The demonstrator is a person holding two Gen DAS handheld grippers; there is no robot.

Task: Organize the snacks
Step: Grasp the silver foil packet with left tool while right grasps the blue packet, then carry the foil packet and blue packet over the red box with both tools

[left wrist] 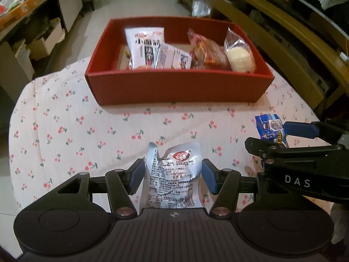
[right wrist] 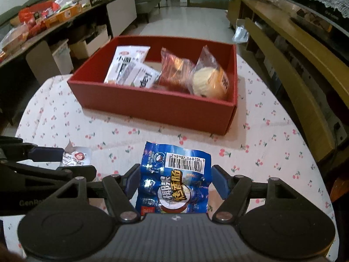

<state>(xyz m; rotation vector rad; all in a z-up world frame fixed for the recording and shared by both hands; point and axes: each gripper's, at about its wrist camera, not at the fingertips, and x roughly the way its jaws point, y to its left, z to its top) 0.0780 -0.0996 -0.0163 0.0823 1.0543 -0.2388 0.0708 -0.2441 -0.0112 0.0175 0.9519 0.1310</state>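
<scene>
Left wrist: left claw [left wrist: 172,178] clenched on silver packet [left wrist: 172,174]; right claw [right wrist: 175,183] grips blue packet [right wrist: 174,185].

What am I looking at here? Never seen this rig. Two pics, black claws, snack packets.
No robot: a person holds a two-finger gripper in each hand, with a fisheye camera on each looking along its fingers. One picture is from the left gripper, the other from the right gripper; each also catches the other at its edge.

Both hang over a table with a cherry-print cloth. A red box on it already holds several packets.

The left gripper grips a silver packet, which stands up off the cloth. The right gripper has a blue packet between its pads, apparently gripped. Presumably both go into the box next.
</scene>
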